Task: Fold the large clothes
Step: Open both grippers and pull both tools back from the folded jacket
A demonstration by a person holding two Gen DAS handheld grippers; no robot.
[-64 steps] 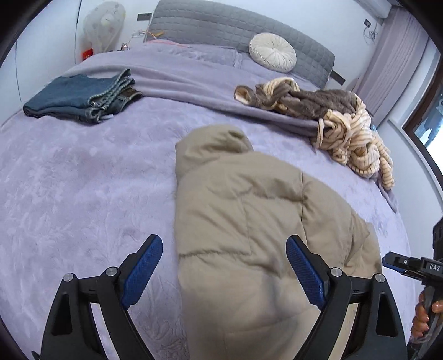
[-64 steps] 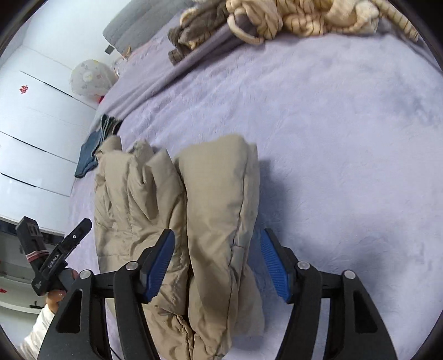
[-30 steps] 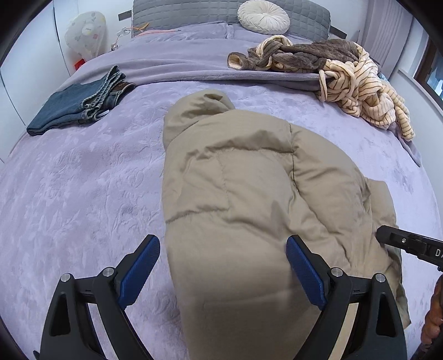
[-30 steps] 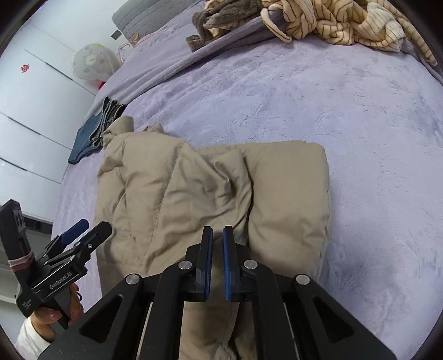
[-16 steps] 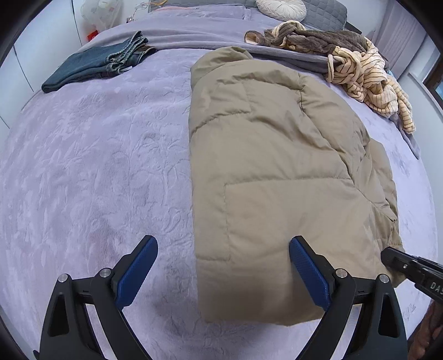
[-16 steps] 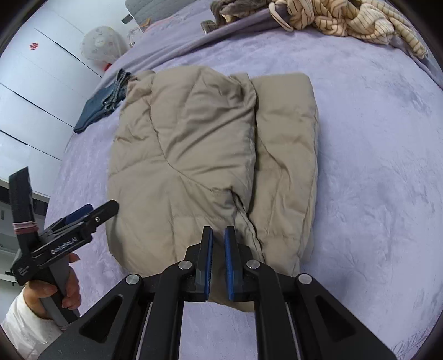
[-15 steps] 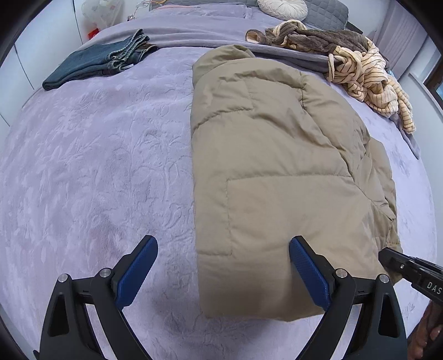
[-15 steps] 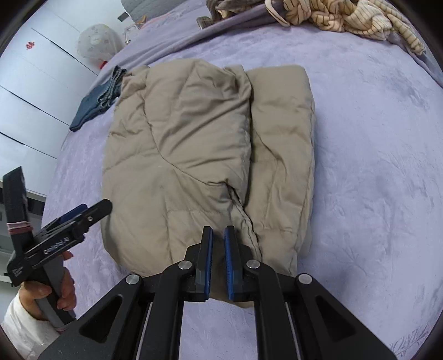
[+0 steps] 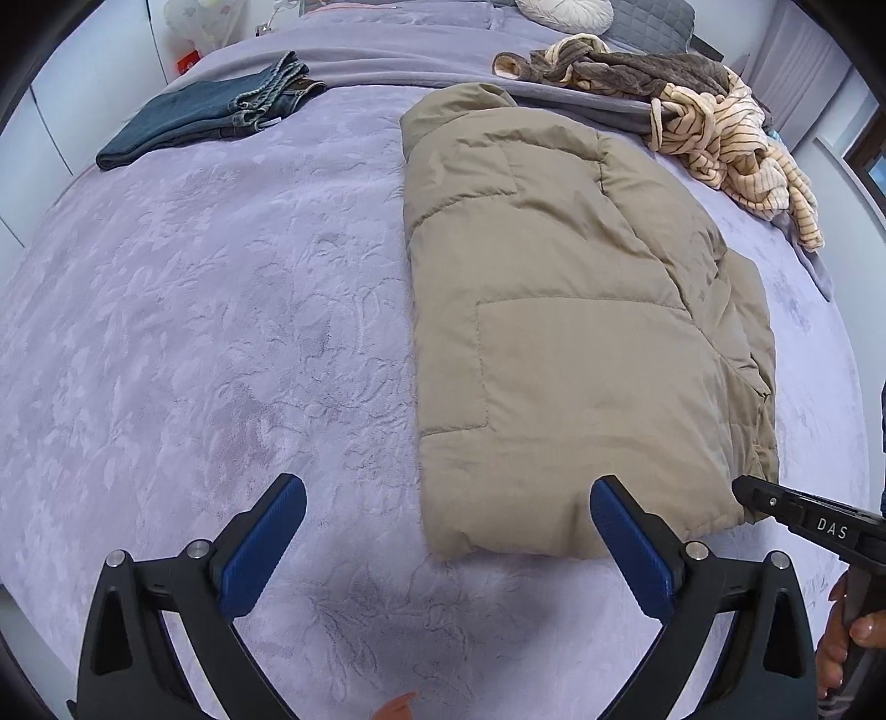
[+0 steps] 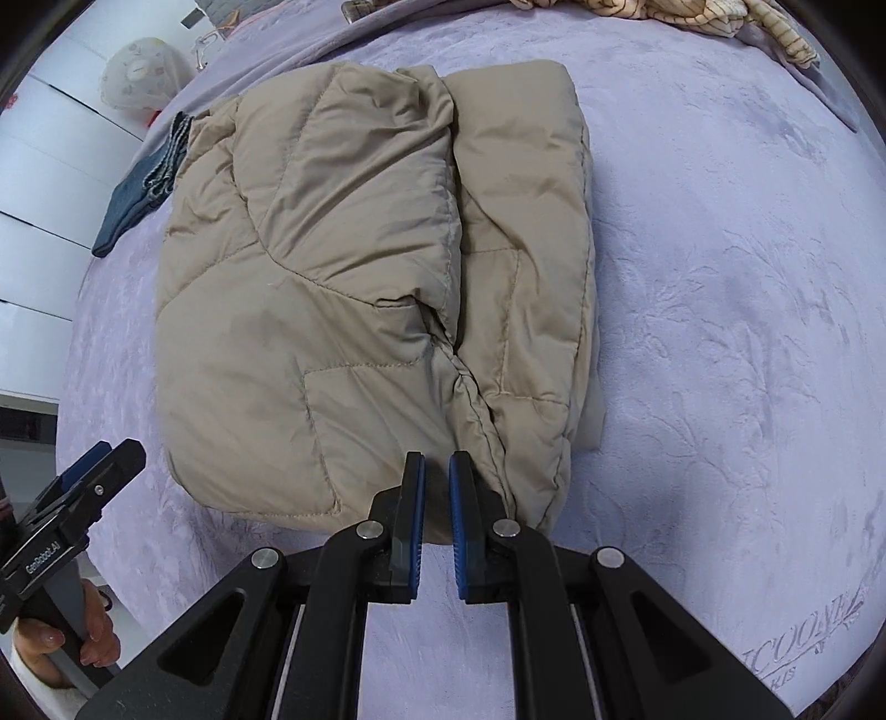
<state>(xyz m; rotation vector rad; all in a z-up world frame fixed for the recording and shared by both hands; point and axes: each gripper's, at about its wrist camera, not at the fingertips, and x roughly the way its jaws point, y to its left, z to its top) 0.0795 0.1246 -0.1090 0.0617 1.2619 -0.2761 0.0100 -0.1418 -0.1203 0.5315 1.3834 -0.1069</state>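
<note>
A tan puffer jacket [image 9: 576, 332] lies folded lengthwise on the lilac bedspread [image 9: 221, 332], collar end far, hem end near. It also shows in the right wrist view [image 10: 360, 288]. My left gripper [image 9: 443, 531] is open and empty, its fingers straddling the near left hem corner just above the bed. My right gripper [image 10: 436, 487] has its jaws nearly closed at the jacket's near hem edge; a narrow gap shows between the pads, and no cloth is visibly in it. The right gripper also shows in the left wrist view [image 9: 775, 507].
Folded blue jeans [image 9: 205, 113] lie at the far left. A heap of brown and striped clothes [image 9: 692, 105] lies at the far right by a round cushion [image 9: 565, 8]. The left gripper shows at the left of the right wrist view [image 10: 72, 498].
Both grippers have drawn back toward the jacket's near hem. The right gripper went from open to nearly closed about a second ago and stays so. The left stays open.
</note>
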